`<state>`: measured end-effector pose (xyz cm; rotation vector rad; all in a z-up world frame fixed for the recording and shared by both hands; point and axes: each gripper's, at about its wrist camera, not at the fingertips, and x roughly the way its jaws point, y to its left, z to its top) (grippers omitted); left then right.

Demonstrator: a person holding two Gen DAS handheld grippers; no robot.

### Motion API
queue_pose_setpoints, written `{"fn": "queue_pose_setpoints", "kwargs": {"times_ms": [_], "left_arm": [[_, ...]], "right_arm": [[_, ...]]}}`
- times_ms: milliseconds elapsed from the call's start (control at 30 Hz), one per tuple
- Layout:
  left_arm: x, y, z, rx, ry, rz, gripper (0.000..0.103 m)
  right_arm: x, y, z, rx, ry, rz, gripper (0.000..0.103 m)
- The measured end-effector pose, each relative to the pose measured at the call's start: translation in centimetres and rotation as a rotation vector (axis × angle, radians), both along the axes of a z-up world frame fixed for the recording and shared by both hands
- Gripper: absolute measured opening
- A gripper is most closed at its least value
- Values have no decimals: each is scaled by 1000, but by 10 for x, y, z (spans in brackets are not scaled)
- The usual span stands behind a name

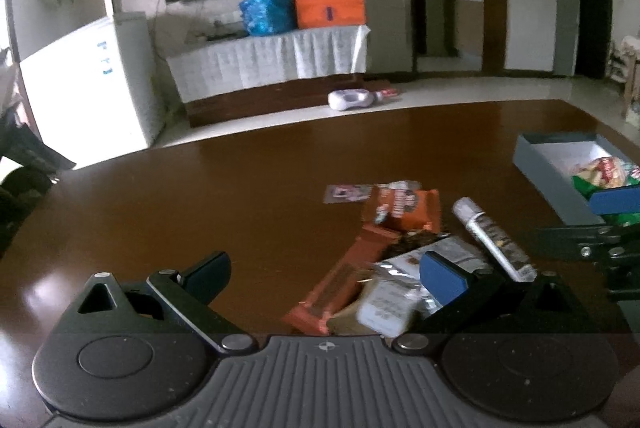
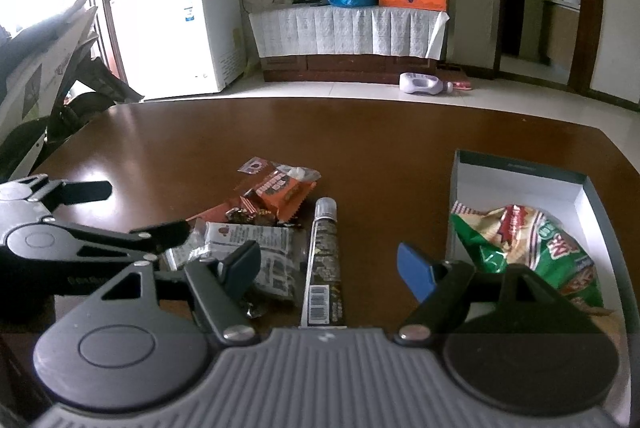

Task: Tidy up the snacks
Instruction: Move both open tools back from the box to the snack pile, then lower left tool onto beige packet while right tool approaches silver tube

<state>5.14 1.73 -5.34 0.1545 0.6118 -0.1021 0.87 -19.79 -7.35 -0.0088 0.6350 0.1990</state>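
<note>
A pile of snacks lies on the brown table (image 2: 360,131): an orange packet (image 2: 280,191), a white and black packet (image 2: 260,244) and a long dark stick pack (image 2: 326,260). A grey box (image 2: 520,167) at the right holds a green and red chip bag (image 2: 532,240). My right gripper (image 2: 332,272) is open and empty above the stick pack. My left gripper (image 1: 324,276) is open and empty over the pile's left side, above a flat orange bar (image 1: 340,284). The left gripper also shows in the right wrist view (image 2: 132,211), and the box in the left wrist view (image 1: 536,163).
A small flat wrapper (image 2: 256,165) lies at the far side of the pile. Beyond the table are a white freezer (image 2: 176,31), a cloth-covered cabinet (image 2: 344,31) with an orange box and a blue bag, and a white bottle (image 2: 420,83) on the floor.
</note>
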Motion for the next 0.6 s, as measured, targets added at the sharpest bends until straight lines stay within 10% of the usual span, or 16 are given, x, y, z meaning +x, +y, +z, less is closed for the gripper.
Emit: {"fn": "queue_pose_setpoints", "kwargs": {"times_ms": [600], "left_arm": [[8,9,-24,-26,69,-14,102]], "right_arm": [[25,18,-20,-24,33,16,77]]}}
